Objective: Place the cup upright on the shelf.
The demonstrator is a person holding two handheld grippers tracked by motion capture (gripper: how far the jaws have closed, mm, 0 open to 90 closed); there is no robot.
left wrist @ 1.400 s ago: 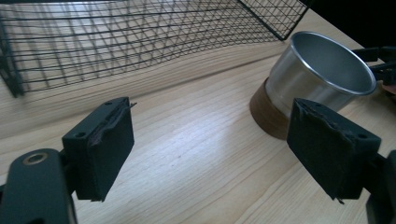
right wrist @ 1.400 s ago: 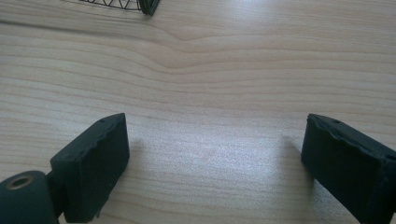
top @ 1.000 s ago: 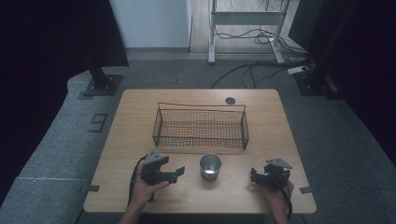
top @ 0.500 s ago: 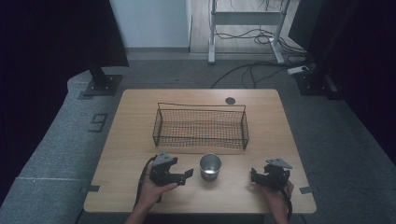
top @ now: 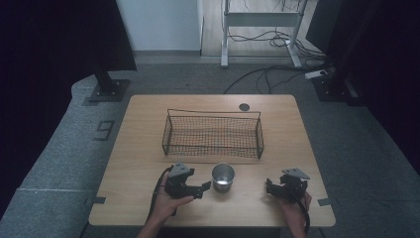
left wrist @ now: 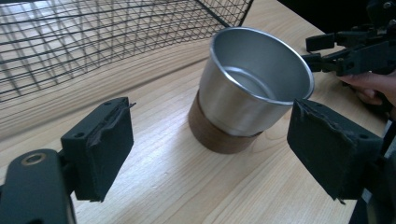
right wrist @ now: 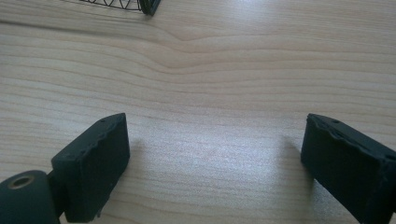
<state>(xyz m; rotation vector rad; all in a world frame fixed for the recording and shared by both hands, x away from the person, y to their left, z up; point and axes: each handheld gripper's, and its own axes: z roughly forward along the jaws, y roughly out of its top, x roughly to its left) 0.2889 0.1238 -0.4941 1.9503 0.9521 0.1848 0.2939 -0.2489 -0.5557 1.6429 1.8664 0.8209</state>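
Note:
A steel cup (top: 223, 177) with a brown base stands upright and empty on the wooden table (top: 148, 129), just in front of the wire basket (top: 213, 133). My left gripper (top: 202, 189) is open at the cup's left, jaws pointing toward it. In the left gripper view the cup (left wrist: 252, 88) stands just beyond the two spread jaws, and nothing is between them. My right gripper (top: 270, 186) rests low near the table's front right, open and empty. In the right gripper view its jaws stand wide apart over bare wood (right wrist: 205, 93).
The black wire basket (left wrist: 93, 37) is empty and spans the table's middle. A small dark round grommet (top: 243, 106) sits near the far edge. Cables and a metal frame (top: 262, 20) lie on the floor beyond the table.
My left gripper has moved right, closer to the cup, and stayed open. The right gripper has held still.

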